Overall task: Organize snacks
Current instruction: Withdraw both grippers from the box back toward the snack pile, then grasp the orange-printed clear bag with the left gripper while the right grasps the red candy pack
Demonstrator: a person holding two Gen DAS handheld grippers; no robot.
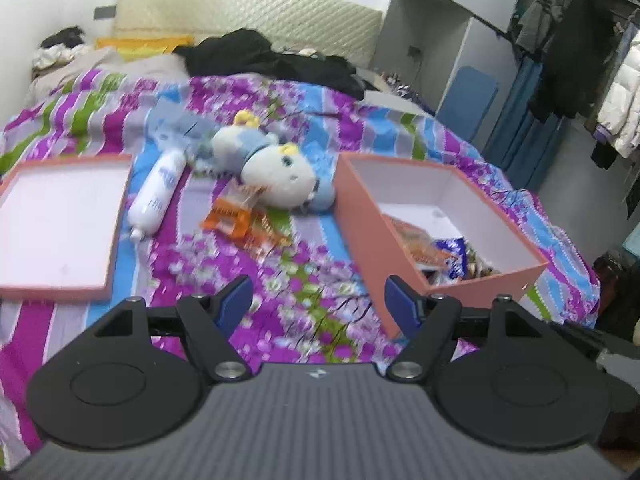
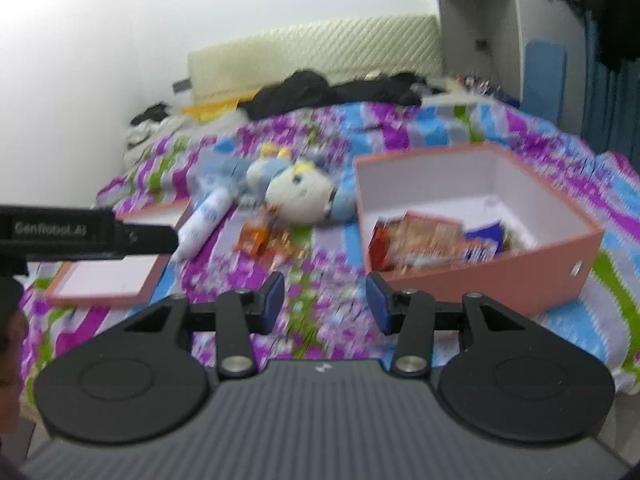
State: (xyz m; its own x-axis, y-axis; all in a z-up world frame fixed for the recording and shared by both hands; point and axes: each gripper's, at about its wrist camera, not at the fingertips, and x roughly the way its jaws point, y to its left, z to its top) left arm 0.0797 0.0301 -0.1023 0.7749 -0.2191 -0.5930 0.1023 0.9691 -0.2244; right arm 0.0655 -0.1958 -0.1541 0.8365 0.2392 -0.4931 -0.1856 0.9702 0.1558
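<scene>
An open pink box point(image 1: 372, 220) point(image 2: 520, 276) sits on the bed at the right, with several snack packets point(image 1: 440, 252) point(image 2: 424, 240) inside. Orange snack packets point(image 1: 240, 220) point(image 2: 260, 238) lie on the bedspread left of the box, in front of a plush toy point(image 1: 276, 172) point(image 2: 298, 192). A white tube-shaped packet point(image 1: 156, 196) point(image 2: 204, 220) lies beside them. My left gripper point(image 1: 318, 304) is open and empty, above the bedspread in front of the orange packets. My right gripper point(image 2: 325, 300) is open and empty, near the box's front left corner.
The pink box lid point(image 1: 60, 224) point(image 2: 112, 276) lies upside down at the left. Black clothes point(image 1: 272, 60) and a headboard point(image 1: 248, 8) are at the far end. A clothes rack point(image 1: 580, 60) stands right of the bed. The left gripper's body point(image 2: 80, 232) crosses the right wrist view.
</scene>
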